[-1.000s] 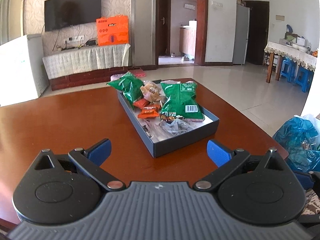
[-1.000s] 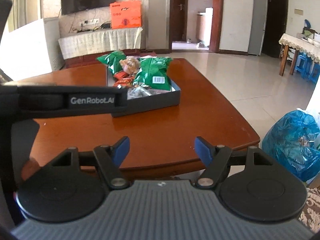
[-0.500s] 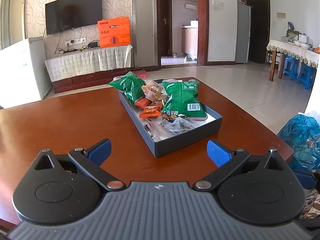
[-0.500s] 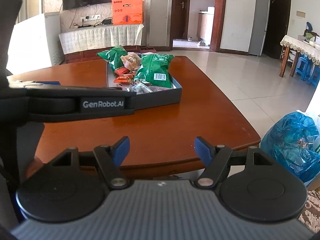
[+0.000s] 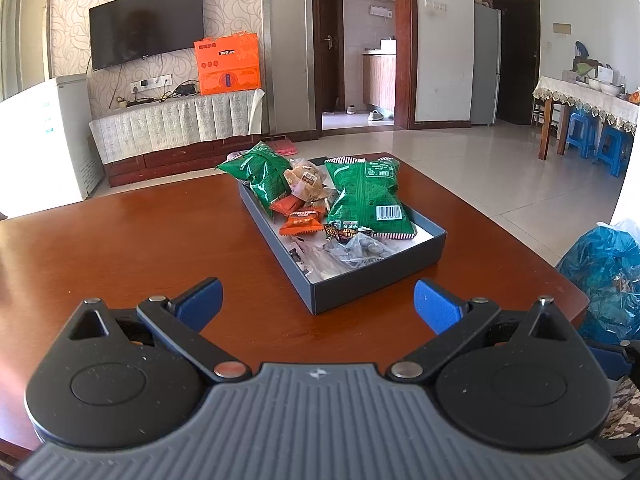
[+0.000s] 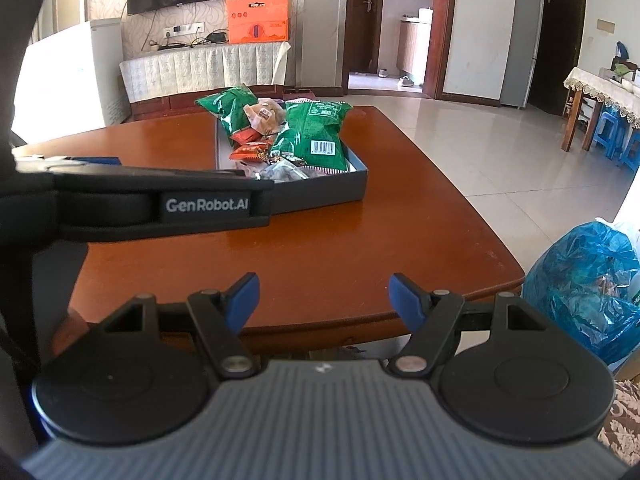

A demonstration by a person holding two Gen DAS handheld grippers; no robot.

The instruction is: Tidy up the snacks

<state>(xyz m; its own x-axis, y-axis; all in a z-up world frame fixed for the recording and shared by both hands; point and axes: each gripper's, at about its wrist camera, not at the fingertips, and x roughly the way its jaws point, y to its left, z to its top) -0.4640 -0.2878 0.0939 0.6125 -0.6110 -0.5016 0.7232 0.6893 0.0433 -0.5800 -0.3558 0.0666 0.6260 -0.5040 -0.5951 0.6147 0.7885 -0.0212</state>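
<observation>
A dark grey box (image 5: 376,282) (image 6: 320,192) sits on the brown wooden table (image 5: 120,248) and holds several snacks. A large green bag (image 5: 366,196) (image 6: 310,132) lies at its right, a smaller green bag (image 5: 260,174) (image 6: 226,108) leans over its far left rim, and orange packets (image 5: 300,222) and clear wrappers lie between them. My left gripper (image 5: 318,302) hangs open in front of the box's near corner, nothing between its blue pads. My right gripper (image 6: 324,294) stands open over the table's near edge, empty. The left gripper's black body crosses the right wrist view.
A blue plastic bag (image 5: 604,272) (image 6: 584,284) lies on the floor right of the table. Beyond are a TV stand with an orange box (image 5: 228,62), a white freezer (image 5: 40,140), a doorway, and a dining table with blue stools (image 5: 592,140).
Both views have tilted slightly, so the box sits a little lower in the frame. Neither gripper has changed its opening, and the snacks lie as before.
</observation>
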